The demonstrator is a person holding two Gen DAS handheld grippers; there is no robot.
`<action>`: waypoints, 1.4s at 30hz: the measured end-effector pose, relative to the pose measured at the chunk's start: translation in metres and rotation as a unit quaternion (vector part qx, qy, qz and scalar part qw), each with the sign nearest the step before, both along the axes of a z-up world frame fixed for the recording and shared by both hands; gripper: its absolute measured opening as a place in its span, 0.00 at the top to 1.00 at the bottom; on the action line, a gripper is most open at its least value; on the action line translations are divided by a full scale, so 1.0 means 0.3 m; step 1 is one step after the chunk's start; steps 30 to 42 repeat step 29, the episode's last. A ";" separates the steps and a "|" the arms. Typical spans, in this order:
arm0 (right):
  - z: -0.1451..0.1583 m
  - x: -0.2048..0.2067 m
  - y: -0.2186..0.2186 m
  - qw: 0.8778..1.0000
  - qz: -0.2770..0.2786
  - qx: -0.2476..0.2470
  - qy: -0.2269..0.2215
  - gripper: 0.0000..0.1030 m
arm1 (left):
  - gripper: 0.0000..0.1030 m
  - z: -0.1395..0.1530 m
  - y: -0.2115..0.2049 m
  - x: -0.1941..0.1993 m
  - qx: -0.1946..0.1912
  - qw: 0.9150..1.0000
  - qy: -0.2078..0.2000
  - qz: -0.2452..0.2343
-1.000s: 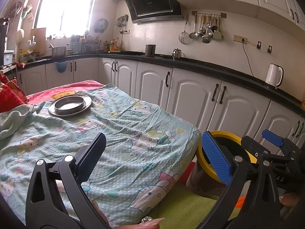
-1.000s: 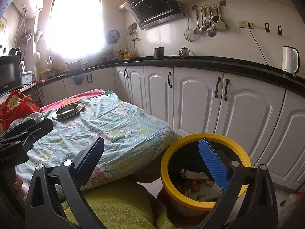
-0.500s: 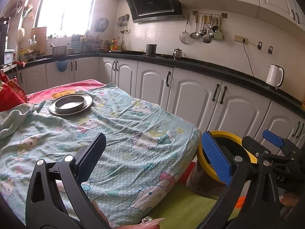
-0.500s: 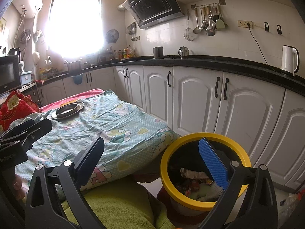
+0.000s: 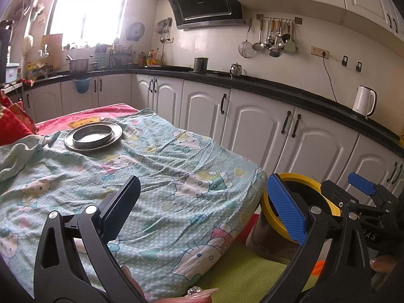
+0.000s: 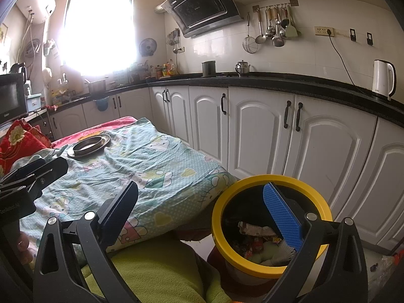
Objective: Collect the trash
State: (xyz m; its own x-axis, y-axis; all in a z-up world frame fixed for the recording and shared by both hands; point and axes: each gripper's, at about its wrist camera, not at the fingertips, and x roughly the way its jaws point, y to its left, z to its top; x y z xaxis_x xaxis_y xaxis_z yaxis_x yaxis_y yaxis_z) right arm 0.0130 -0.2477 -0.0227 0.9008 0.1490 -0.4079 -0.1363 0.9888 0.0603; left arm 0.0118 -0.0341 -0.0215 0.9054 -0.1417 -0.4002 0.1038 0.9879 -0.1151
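Left gripper (image 5: 202,209): jaws spread wide, nothing between them; one black pad at left, one blue pad at right. A fingertip with a decorated nail (image 5: 199,291) shows at the lower edge, below the jaws.

Right gripper (image 6: 202,209): jaws likewise spread wide and empty; black pad at left, blue pad at right. The blue pad stands in front of the bin's mouth.

Green fleece cloth (image 6: 161,272): directly beneath and between the jaws of the right gripper, at the near end of the bed.

Trash bin (image 6: 252,269): round, yellow rim, dark inside; on the floor below the right jaw of the right gripper, just beside the bed's near corner. In the left wrist view it sits behind the blue pad, with the right gripper held over it.

Trash (image 6: 257,229): crumpled wrappers and paper lying inside the bin, low against its far-right wall as seen past the blue pad.

Bed sheet (image 5: 156,176): pale blue-green with cartoon cat print, wrinkled, spread ahead of both pairs of jaws. A red blanket (image 5: 83,117) shows at its far end.

Metal plate (image 5: 93,136): round, grey, with a shallow metal dish (image 5: 92,135) resting on it; far ahead and to the left of the jaws, on the sheet.

White cabinets (image 6: 328,146): run along the right, beyond the bin, under a black worktop (image 6: 277,83).

Electric kettle (image 6: 382,80): white, on the worktop far right, cord up to a wall socket.

Range hood (image 6: 204,15) and hanging ladles (image 6: 275,25): on the far wall, above the worktop.

Window (image 6: 98,30): farthest, very bright.
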 end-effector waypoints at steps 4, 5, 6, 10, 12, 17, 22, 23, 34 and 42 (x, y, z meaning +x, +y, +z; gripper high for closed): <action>-0.002 -0.001 -0.002 1.000 0.000 0.000 0.000 0.06 | 0.11 -0.001 0.001 0.001 -0.001 1.000 0.000 0.000; -0.001 0.000 -0.002 1.000 0.000 0.000 0.000 0.06 | 0.11 -0.001 0.002 0.002 -0.001 1.000 0.000 0.000; -0.001 0.000 -0.002 1.000 0.000 0.000 0.000 0.06 | 0.11 -0.003 0.002 -0.001 -0.001 1.000 0.001 -0.001; 0.000 0.001 -0.003 1.000 0.001 0.000 0.000 0.06 | 0.11 -0.011 -0.001 0.000 0.000 1.000 0.003 -0.002; -0.001 0.002 -0.003 1.000 0.001 0.000 0.002 0.06 | 0.11 -0.014 0.000 0.000 -0.002 1.000 0.004 -0.004; -0.019 0.005 -0.024 1.000 0.000 0.001 0.011 0.06 | 0.11 -0.021 0.014 0.018 -0.005 1.000 0.021 0.010; 0.010 0.043 0.021 1.000 0.018 -0.002 0.017 0.06 | 0.11 -0.027 0.173 0.012 -0.022 0.995 0.053 0.078; 0.028 0.063 0.063 0.999 0.036 0.001 0.016 0.06 | 0.11 -0.028 0.230 0.005 -0.025 0.993 0.059 0.099; 0.067 0.210 0.563 0.973 0.213 0.012 0.083 0.06 | 0.11 -0.058 0.771 -0.104 -0.007 0.936 0.109 0.334; 0.067 0.210 0.563 0.973 0.213 0.012 0.083 0.06 | 0.11 -0.058 0.771 -0.104 -0.007 0.936 0.109 0.334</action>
